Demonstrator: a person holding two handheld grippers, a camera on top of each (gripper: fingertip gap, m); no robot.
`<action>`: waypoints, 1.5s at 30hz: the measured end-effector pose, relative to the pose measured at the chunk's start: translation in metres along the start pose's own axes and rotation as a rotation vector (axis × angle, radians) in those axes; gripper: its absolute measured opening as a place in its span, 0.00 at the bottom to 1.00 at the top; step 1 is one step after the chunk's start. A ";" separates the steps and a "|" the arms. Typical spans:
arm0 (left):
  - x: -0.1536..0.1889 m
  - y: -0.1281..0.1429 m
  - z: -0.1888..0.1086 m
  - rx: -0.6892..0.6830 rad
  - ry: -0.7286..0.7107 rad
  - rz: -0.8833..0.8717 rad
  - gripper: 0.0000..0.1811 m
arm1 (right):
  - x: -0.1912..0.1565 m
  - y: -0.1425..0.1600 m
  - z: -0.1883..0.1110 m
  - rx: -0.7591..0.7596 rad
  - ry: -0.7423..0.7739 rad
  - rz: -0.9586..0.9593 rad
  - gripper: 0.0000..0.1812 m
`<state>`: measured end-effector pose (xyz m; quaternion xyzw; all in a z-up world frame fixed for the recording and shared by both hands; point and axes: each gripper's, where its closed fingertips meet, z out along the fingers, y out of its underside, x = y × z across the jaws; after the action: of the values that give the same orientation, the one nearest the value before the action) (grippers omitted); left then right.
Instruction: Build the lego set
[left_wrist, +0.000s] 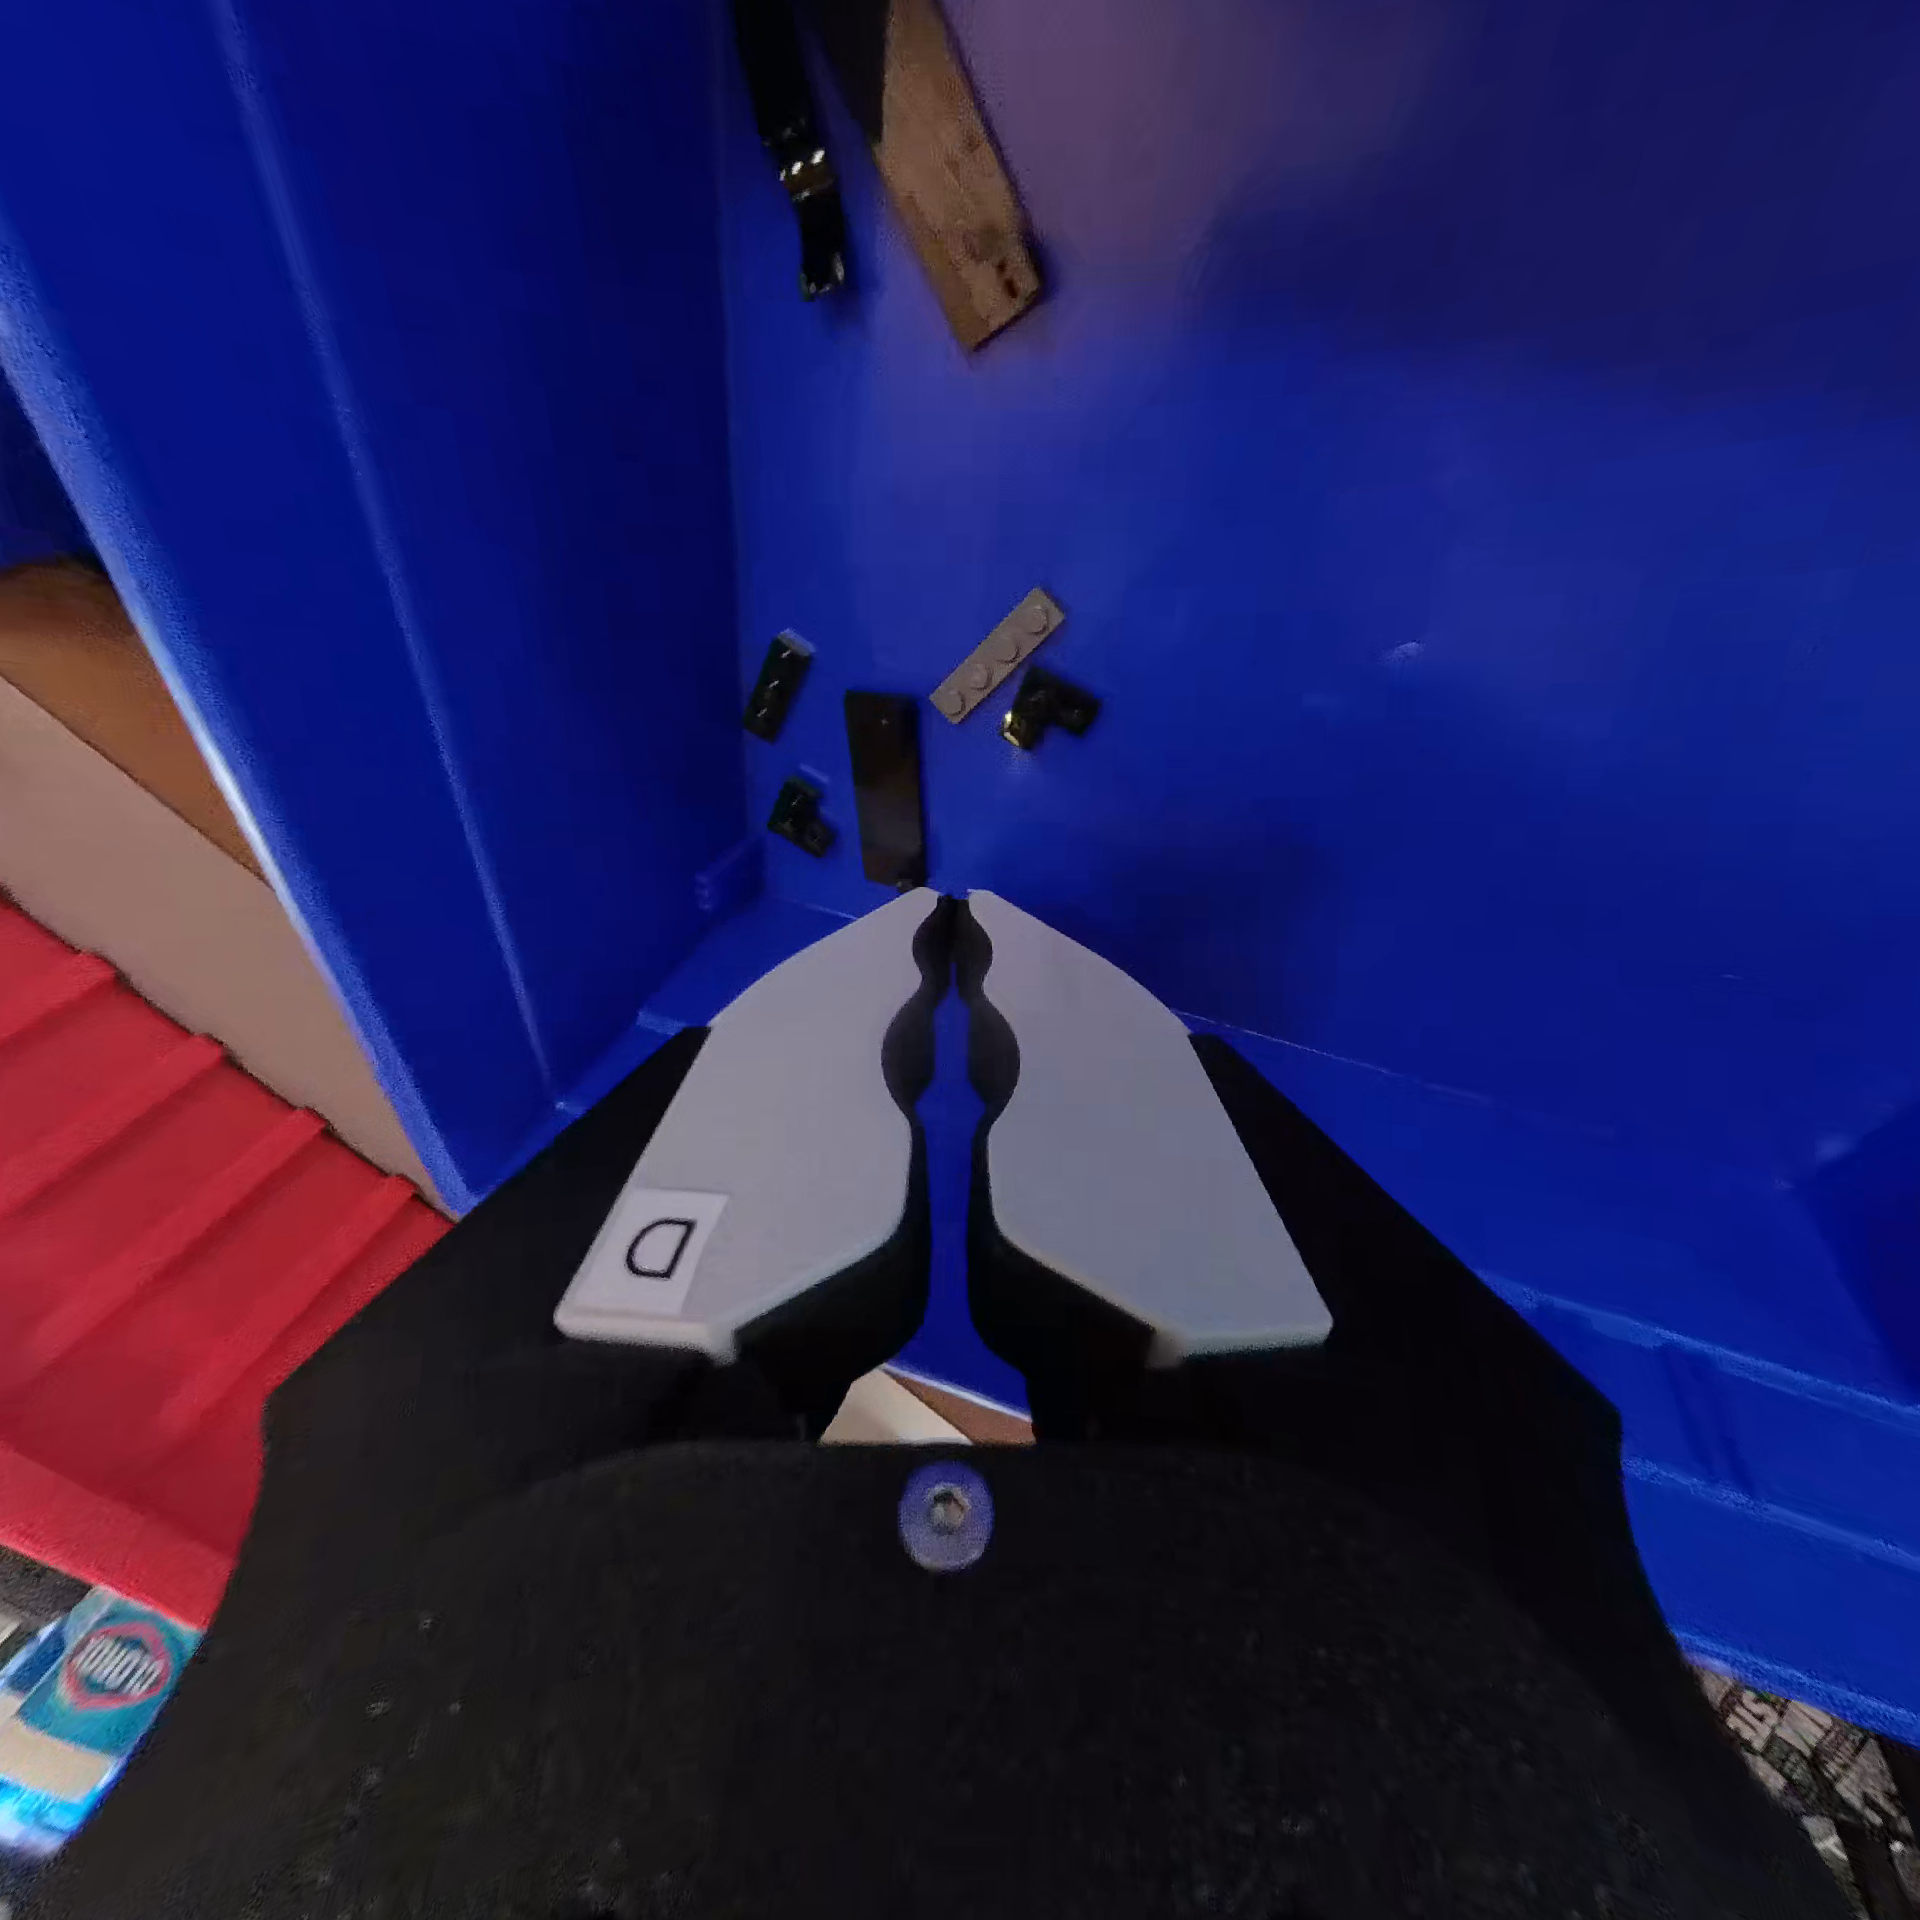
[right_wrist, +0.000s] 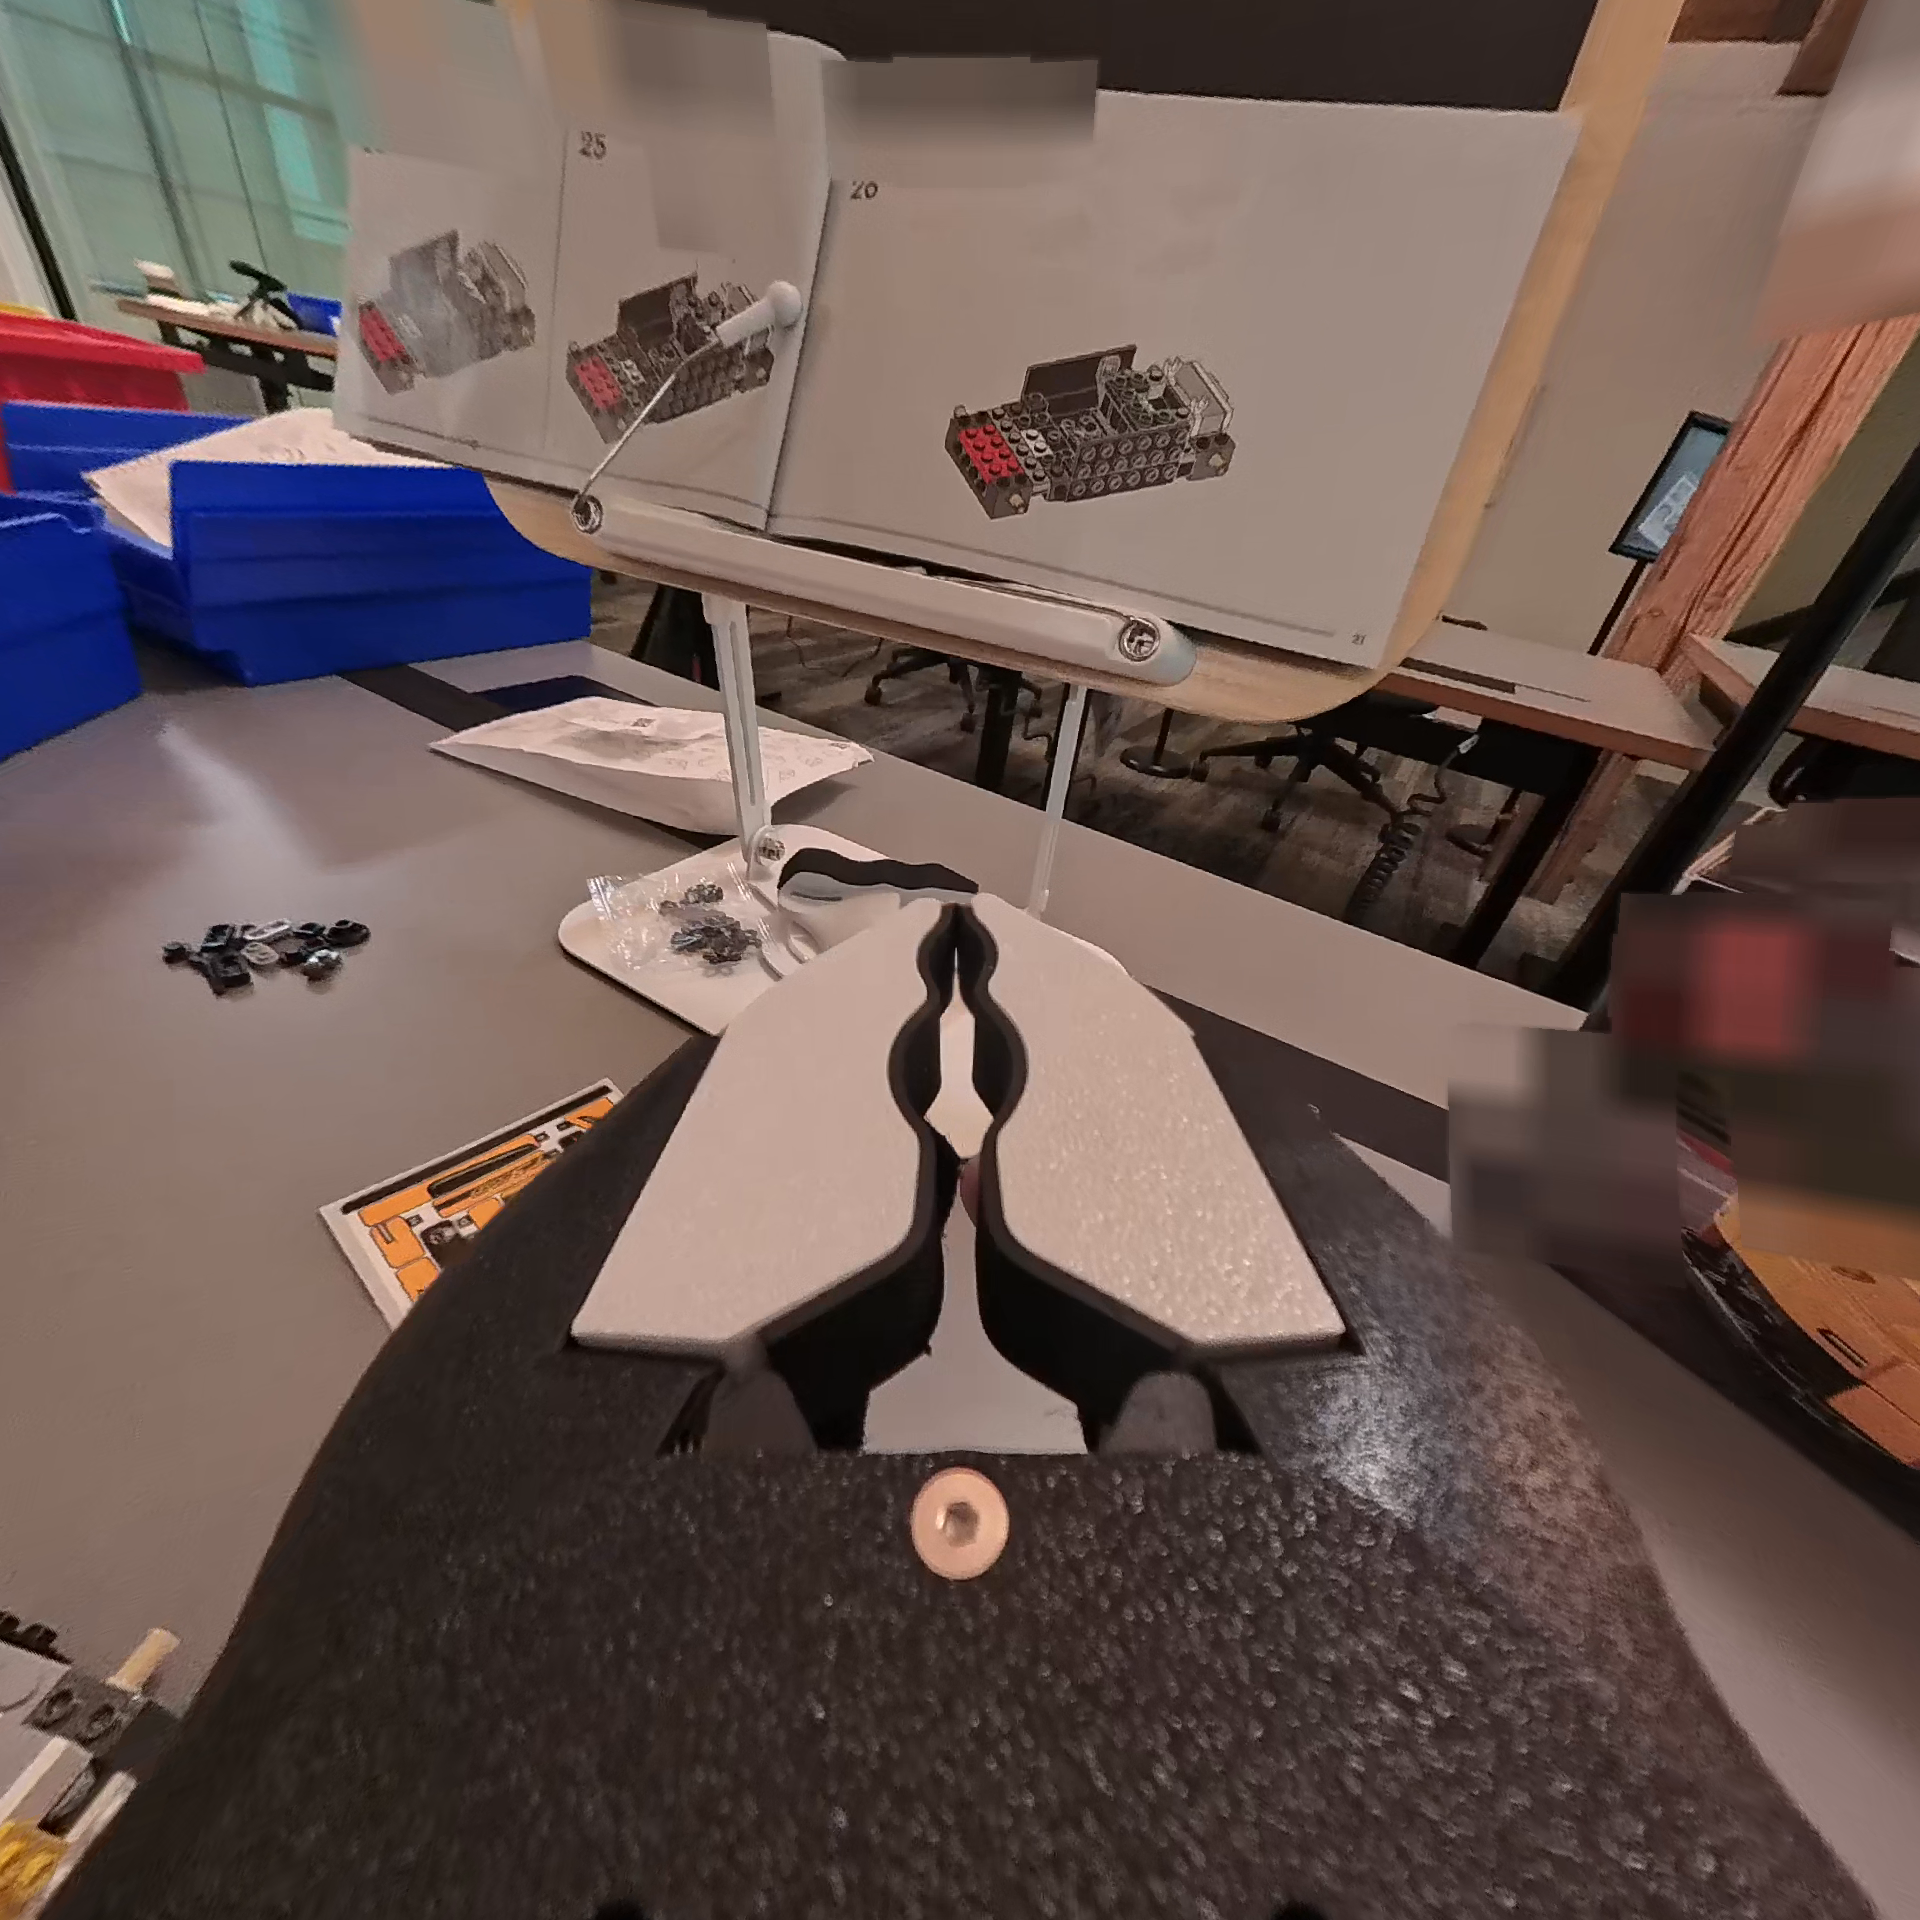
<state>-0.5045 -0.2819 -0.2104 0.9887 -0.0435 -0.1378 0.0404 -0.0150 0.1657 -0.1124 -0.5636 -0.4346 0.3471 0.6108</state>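
Your left gripper (left_wrist: 951, 902) hangs over a blue bin (left_wrist: 1351, 520), its tips pinched together with nothing visible between them. Just past the tips lie loose pieces: a long black tile (left_wrist: 885, 787), a grey plate (left_wrist: 1000, 669) and a few small black parts (left_wrist: 1047, 709). None is picked yet.

Your right gripper (right_wrist: 956, 914) is above the grey worktop (right_wrist: 260, 1039), tips nearly closed and empty as far as you can see. It faces the instruction booklet (right_wrist: 1091, 364) on its stand, open at a partly built chassis. A pile of small dark parts (right_wrist: 265, 951) and a parts bag (right_wrist: 686, 920) sit on the worktop, with a sticker sheet (right_wrist: 457, 1195) nearer you.

The model itself shows in neither view, so you cannot tell how much is built. Judging by the open pages, you are mid-build, fetching the next part.
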 end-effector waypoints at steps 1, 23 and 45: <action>-0.002 0.001 0.004 -0.017 -0.014 0.001 0.00 | -0.001 0.000 0.000 -0.001 -0.005 0.002 0.00; -0.010 -0.002 0.047 -0.152 0.135 0.084 0.06 | -0.005 0.013 0.004 -0.046 -0.048 -0.014 0.00; 0.399 -0.294 -0.110 0.681 -0.020 0.782 0.05 | -0.035 -0.037 -0.021 0.024 -0.153 -0.086 0.00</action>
<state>-0.0695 -0.0209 -0.2392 0.8542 -0.4527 -0.0997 -0.2357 -0.0112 0.1212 -0.0801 -0.5089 -0.4996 0.3675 0.5970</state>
